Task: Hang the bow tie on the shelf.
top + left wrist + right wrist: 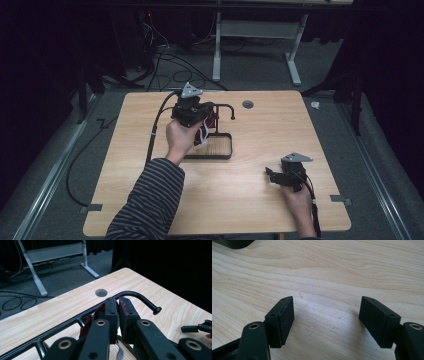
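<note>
While hanging under the black rack point(136, 295) above its tray point(223, 151), dark red item point(124, 305) sits pinched in left gripper point(118, 305), narrow. Rail's long axis runs across. Right gripper point(325, 315) well apart, gaping wide over bare table point(332, 272).

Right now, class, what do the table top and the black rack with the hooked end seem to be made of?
Table top: pale wood or wood-look laminate, judging by its printed-looking grain and smooth matte sheen. Black rack: probably painted or coated metal rod; it looks thin, round and glossy, with a knobbed hook tip.
</note>
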